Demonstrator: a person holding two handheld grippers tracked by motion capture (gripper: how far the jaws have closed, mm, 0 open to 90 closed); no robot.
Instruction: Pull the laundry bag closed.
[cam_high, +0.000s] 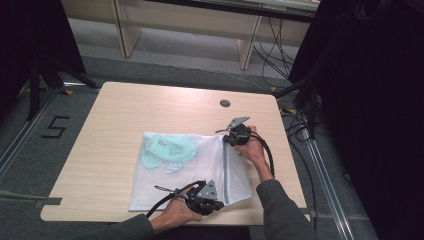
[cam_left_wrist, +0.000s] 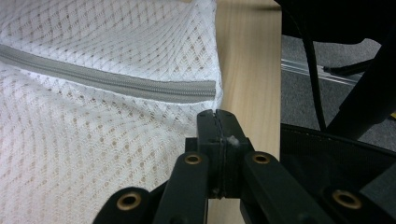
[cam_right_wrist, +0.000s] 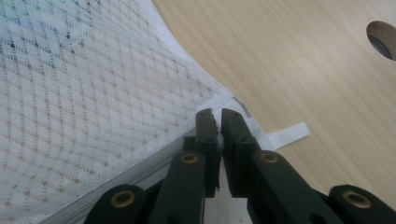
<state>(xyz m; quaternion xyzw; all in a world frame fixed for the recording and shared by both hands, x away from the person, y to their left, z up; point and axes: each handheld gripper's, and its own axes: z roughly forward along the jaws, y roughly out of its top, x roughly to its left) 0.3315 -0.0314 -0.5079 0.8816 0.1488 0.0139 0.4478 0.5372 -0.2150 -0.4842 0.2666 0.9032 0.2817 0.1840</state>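
Note:
A white mesh laundry bag lies flat on the wooden table, with a pale green garment inside its left half. A grey zip runs along its right side. My left gripper rests at the bag's near edge by the zip's near end. Its jaws are pressed together, with mesh at their tips. My right gripper sits at the bag's far right corner. Its jaws are nearly together on the bag's corner hem, beside the zip and a white tag.
A round cable hole lies in the table just beyond the right gripper. The table's right edge is close to both hands. Black cables and dark stands lie on the floor to the right, and a "5" marking to the left.

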